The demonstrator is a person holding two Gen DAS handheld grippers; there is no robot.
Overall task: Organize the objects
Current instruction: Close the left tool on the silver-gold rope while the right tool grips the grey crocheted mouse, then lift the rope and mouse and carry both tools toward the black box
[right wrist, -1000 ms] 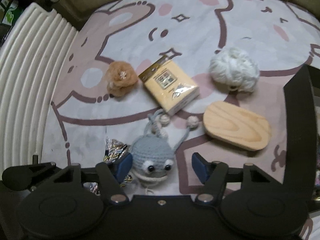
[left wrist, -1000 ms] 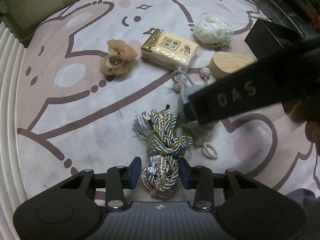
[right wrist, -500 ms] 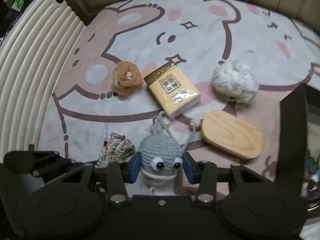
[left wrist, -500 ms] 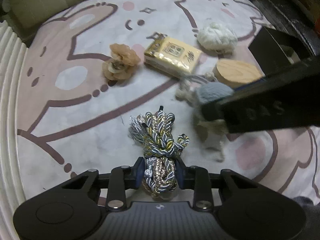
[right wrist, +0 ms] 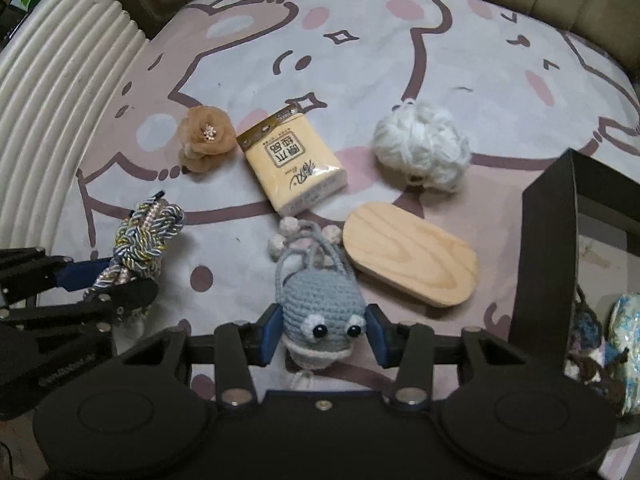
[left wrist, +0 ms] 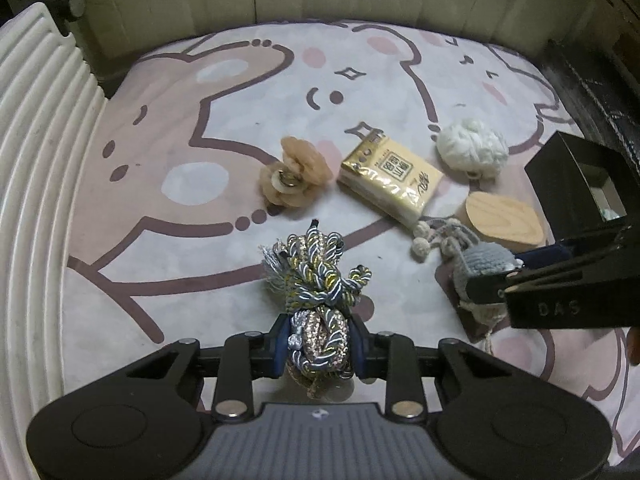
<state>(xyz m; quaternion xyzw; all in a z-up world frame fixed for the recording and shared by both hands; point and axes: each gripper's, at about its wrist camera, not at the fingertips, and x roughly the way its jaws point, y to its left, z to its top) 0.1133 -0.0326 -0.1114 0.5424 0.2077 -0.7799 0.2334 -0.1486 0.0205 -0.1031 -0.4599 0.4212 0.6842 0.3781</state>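
My left claw (left wrist: 318,344) is clamped on the braided cord bundle (left wrist: 318,276), which juts toward 12 o'clock from between its pads. My right claw (right wrist: 322,334) grips the grey crocheted doll (right wrist: 318,304), eyes facing the camera, its strings trailing toward 12. On the bear-print mat (right wrist: 360,60), the tissue pack (right wrist: 292,168) lies at 12 o'clock of the doll, the wooden oval block (right wrist: 410,260) at 2, just beside it. The black box (right wrist: 548,240) stands at 3.

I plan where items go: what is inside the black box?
In the black box, some blue and white yarn-like items show at the right edge. Its wall and the frame edge hide the rest.
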